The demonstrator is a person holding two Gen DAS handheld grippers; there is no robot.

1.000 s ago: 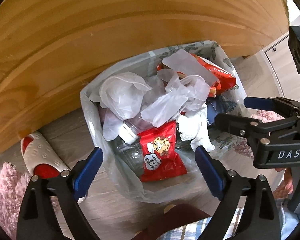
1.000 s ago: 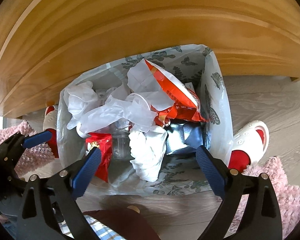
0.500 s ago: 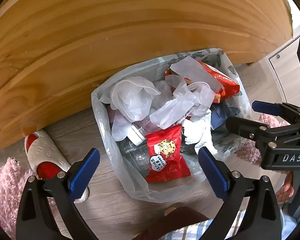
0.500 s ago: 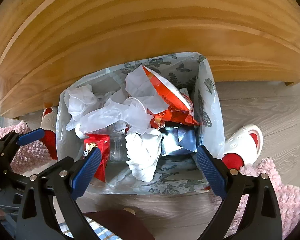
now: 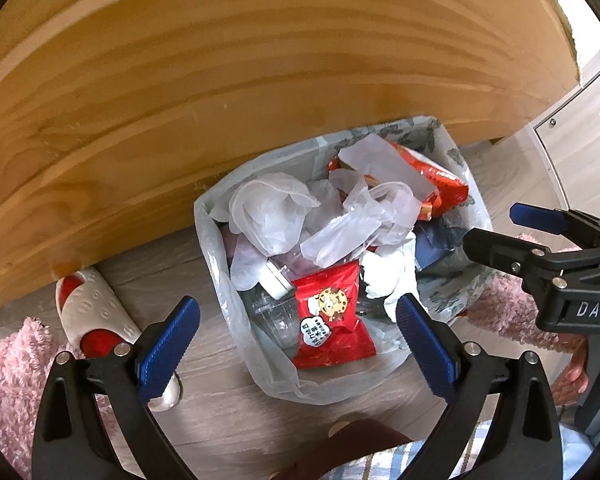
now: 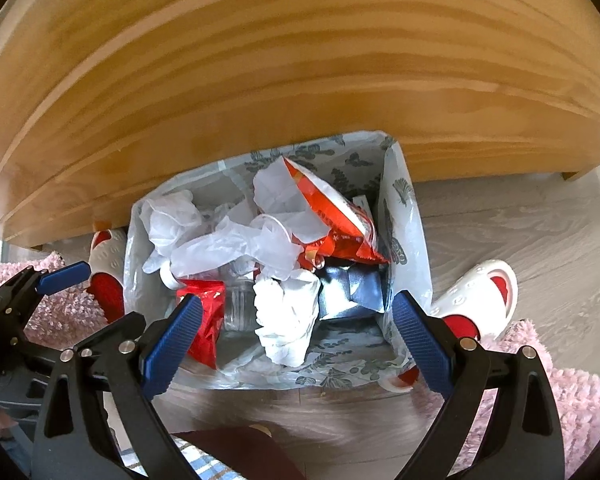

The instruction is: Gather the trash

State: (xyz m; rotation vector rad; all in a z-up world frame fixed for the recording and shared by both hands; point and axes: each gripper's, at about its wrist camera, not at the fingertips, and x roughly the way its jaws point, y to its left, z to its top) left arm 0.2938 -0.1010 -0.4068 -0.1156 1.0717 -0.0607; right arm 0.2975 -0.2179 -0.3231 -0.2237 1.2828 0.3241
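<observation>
On the grey wood floor, against a big wooden board: one full trash bag, two red-and-white slippers, pink rug. In the bag: two red snack packs, one white tissue, clear gloves. Left gripper and right gripper both spread wide, empty, above the bag. Now farther from the bag than a second ago.

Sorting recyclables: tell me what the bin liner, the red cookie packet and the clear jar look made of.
Bin liner: thin plastic film, translucent, with a printed leaf pattern, crinkled. Red cookie packet: glossy printed plastic wrapper that catches the light. Clear jar: transparent and ribbed; plastic or glass, I cannot tell which.
</observation>
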